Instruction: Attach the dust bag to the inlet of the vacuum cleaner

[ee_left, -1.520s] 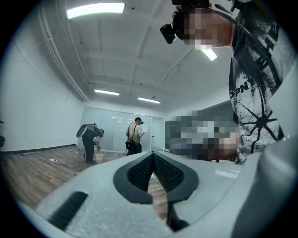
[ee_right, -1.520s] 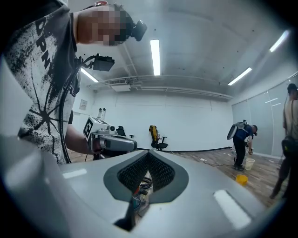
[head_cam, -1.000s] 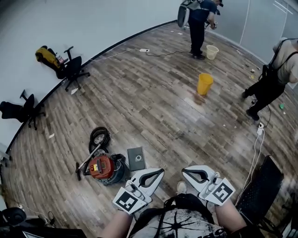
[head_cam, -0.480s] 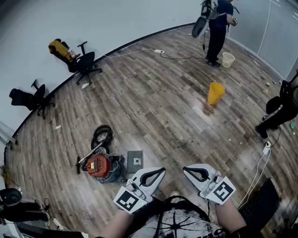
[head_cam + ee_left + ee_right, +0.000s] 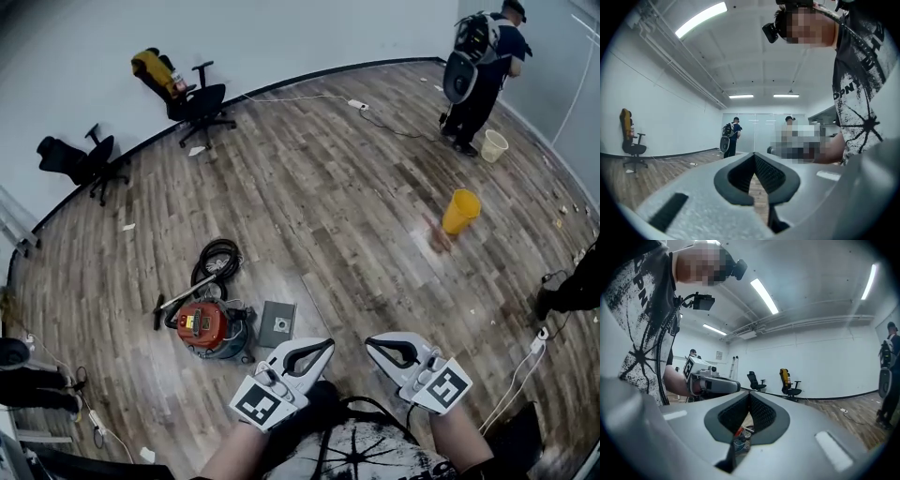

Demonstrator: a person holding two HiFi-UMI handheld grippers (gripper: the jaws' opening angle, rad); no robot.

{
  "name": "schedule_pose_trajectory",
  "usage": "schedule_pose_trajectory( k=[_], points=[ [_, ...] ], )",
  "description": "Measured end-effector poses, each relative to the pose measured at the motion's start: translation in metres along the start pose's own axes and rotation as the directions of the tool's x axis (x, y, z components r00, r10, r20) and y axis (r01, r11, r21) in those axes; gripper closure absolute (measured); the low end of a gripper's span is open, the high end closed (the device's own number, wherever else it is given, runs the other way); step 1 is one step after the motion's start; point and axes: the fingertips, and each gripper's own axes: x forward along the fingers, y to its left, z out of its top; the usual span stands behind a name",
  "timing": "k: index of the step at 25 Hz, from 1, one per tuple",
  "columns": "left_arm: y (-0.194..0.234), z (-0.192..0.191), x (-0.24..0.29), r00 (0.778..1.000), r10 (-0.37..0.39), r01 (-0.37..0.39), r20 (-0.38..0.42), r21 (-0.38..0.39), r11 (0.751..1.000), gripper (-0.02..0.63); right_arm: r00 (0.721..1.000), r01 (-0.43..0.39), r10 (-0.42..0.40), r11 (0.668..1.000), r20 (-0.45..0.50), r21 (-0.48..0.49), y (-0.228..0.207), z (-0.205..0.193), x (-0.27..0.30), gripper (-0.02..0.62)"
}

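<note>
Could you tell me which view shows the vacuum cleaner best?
The head view: the vacuum cleaner sits whole on the floor. The right gripper view catches a sliver behind its fingers; the left gripper view, none.

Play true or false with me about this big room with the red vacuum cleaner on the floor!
1. The round red vacuum cleaner sits on the wooden floor. True.
2. The left gripper holds the flat grey square dust bag. False: the bag lies on the floor beside the vacuum cleaner, and that gripper is shut and empty.
3. The yellow plastic bucket stands right beside the vacuum cleaner. False: it stands far away across the floor.
4. The right gripper is shut and empty. True.
5. A coiled black hose lies near the vacuum cleaner. True.
</note>
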Motion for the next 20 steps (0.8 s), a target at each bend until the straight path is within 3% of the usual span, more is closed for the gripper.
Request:
schedule_pose_trajectory(
  k=[8, 12, 16, 20],
  points=[
    [0.094, 0.012, -0.016, 0.998, 0.065, -0.065, 0.003, 0.05, 0.997, 0.606, 0.991, -0.121, 0.121, 0.993, -0.057, -0.01, -0.037, 0.012, 0.102, 0.591],
    [0.142, 0.018, -0.04, 0.99, 0.139, -0.139, -0.008, 0.073, 0.988, 0.606, 0.976, -0.208, 0.207, 0.978, -0.07, -0.008, -0.04, 0.01, 0.16, 0.591],
    [0.177, 0.021, -0.069, 0.972, 0.233, -0.234, 0.013, 0.078, 0.969, 0.606, 0.951, -0.301, 0.299, 0.953, -0.079, -0.02, -0.033, 0.01, 0.207, 0.591],
    [0.203, 0.02, -0.1, 0.941, 0.339, -0.338, 0.0, 0.102, 0.936, 0.606, 0.912, -0.404, 0.401, 0.914, -0.081, -0.028, -0.025, 0.005, 0.243, 0.591]
  ],
)
